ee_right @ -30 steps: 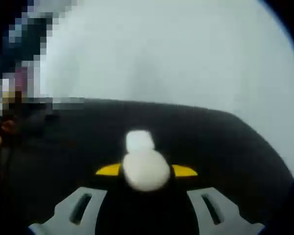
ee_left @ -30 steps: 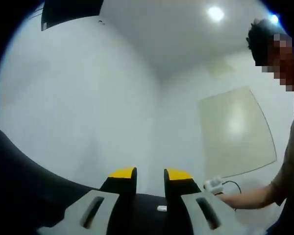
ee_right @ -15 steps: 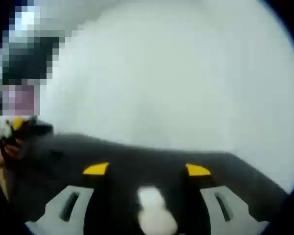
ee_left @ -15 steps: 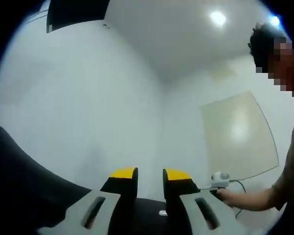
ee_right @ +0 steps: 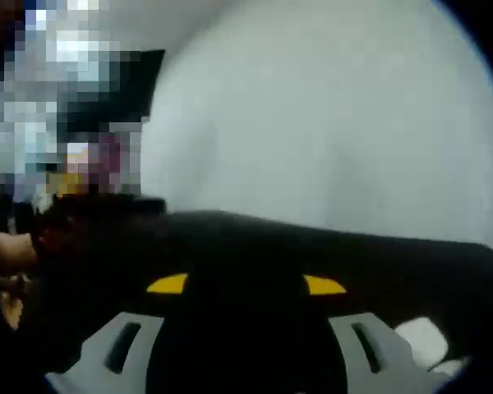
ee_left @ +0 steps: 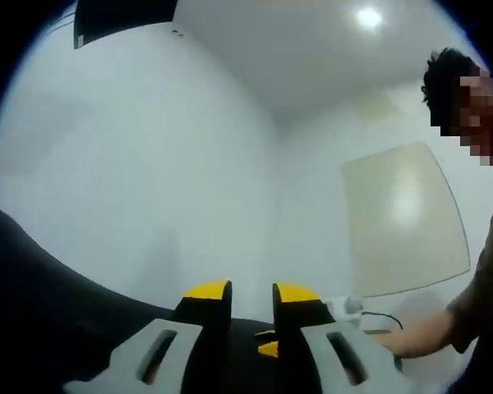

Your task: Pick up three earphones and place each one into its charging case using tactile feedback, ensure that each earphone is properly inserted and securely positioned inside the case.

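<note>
Black table (ee_right: pixel 255 246); right gripper (ee_right: pixel 245 285) open, empty

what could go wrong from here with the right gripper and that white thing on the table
1. The right gripper is open and empty; the white object lies off to its side on the black table, so closing now would likely grab nothing.
2. The right gripper view is blurred, so aiming by sight may be unreliable.

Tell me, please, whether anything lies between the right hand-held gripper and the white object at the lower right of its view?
Nothing visible does. The right hand-held gripper is open over the bare black table, and the blurred white object lies off to its right, outside the jaws; whether it is earphone or case I cannot tell.
</note>
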Tool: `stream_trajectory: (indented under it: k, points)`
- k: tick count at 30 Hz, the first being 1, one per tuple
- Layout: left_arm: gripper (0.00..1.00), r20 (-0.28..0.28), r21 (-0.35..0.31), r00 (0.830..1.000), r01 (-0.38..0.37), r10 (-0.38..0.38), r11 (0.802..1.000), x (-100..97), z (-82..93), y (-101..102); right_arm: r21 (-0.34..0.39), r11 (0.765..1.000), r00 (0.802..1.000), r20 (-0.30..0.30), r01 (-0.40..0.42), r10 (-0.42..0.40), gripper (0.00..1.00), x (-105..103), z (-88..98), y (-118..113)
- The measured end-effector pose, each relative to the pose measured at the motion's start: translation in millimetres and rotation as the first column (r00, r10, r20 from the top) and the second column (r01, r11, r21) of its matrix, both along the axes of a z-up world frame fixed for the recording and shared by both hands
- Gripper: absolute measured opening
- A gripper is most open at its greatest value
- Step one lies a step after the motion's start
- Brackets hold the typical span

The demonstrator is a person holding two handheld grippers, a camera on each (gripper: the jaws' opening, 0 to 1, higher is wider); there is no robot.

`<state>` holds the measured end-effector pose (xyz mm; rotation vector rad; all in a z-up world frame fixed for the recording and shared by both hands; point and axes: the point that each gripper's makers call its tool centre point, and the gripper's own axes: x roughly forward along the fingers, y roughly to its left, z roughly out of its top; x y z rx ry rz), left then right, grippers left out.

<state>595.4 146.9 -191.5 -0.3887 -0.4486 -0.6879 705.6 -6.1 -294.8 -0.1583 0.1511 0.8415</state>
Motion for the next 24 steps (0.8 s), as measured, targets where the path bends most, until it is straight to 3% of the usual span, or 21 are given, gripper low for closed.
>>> stream_trajectory:
  k: [1,2,3,5,7,9,10,11,13,14,16,18,19,21,22,23,24]
  points:
    - [0.18,-0.011,0.004,1.0,-0.005,0.005,1.0,1.9,-1.4,0,0.038,0.999,1.0,0.028,0.013,-0.014,0.5,1,10.5,0]
    - [0.19,-0.022,0.011,1.0,-0.009,0.009,1.0,3.9,-3.1,-1,0.138,0.99,0.995,0.099,-0.006,-0.008,0.49,2,23.9,1]
    - [0.19,-0.035,0.023,0.999,-0.014,0.015,1.0,5.8,-5.4,-2,0.192,0.981,0.995,0.096,-0.018,0.0,0.48,-1,27.9,0]
    - [0.21,-0.055,0.042,0.998,-0.024,0.027,0.999,8.9,-8.0,-3,0.22,0.975,1.0,0.005,0.022,-0.024,0.48,2,24.1,-8]
    - [0.23,-0.102,0.026,0.994,-0.033,0.036,0.999,15.0,-11.5,0,0.257,0.965,0.998,0.015,0.054,-0.06,0.48,9,26.5,-18]
    - [0.24,-0.169,0.05,0.979,-0.111,0.117,0.993,30.9,-17.8,17,0.307,0.949,0.997,-0.025,0.076,-0.072,0.46,14,27.3,-25]
    - [0.24,-0.189,0.163,0.96,-0.179,0.209,0.97,39.4,-26.1,28,0.303,0.949,0.997,-0.029,0.083,-0.078,0.45,14,26.2,-27]
    - [0.25,-0.211,0.285,0.93,-0.235,0.3,0.929,47.8,-35.8,40,0.296,0.951,0.996,-0.032,0.094,-0.088,0.43,14,25.0,-27]
    - [0.32,-0.275,0.513,0.87,-0.228,0.41,0.828,59.8,-61.2,61,0.281,0.956,0.996,-0.013,0.087,-0.087,0.43,13,25.7,-24]
    - [0.38,-0.29,0.571,0.845,-0.224,0.449,0.79,65.4,-68.2,76,0.278,0.957,0.997,-0.01,0.079,-0.08,0.43,13,25.9,-23]
    - [0.42,-0.308,0.614,0.828,-0.203,0.469,0.762,68.9,-73.6,96,0.275,0.959,0.998,-0.003,0.067,-0.069,0.43,12,26.5,-20]
    - [0.42,-0.344,0.623,0.805,-0.19,0.484,0.759,72.3,-77.4,109,0.281,0.957,0.997,-0.008,0.072,-0.072,0.43,13,26.8,-20]
    - [0.43,-0.359,0.616,0.801,-0.182,0.479,0.766,75.4,-77.0,114,0.284,0.956,0.997,-0.011,0.075,-0.075,0.43,12,26.9,-20]
    - [0.47,-0.427,0.578,0.79,-0.137,0.441,0.804,83.1,-80.3,116,0.292,0.954,0.997,-0.011,0.074,-0.074,0.43,12,27.9,-20]
    - [0.48,-0.451,0.569,0.777,-0.13,0.44,0.812,88.2,-82.9,118,0.291,0.954,0.997,-0.009,0.072,-0.072,0.43,12,27.9,-19]
    - [0.49,-0.447,0.578,0.778,-0.126,0.442,0.806,93.5,-84.2,117,0.286,0.956,0.997,-0.006,0.071,-0.072,0.43,12,27.6,-18]
    - [0.49,-0.445,0.614,0.777,-0.098,0.446,0.783,96.1,-90.1,114,0.278,0.958,0.997,-0.003,0.069,-0.071,0.43,12,26.9,-18]
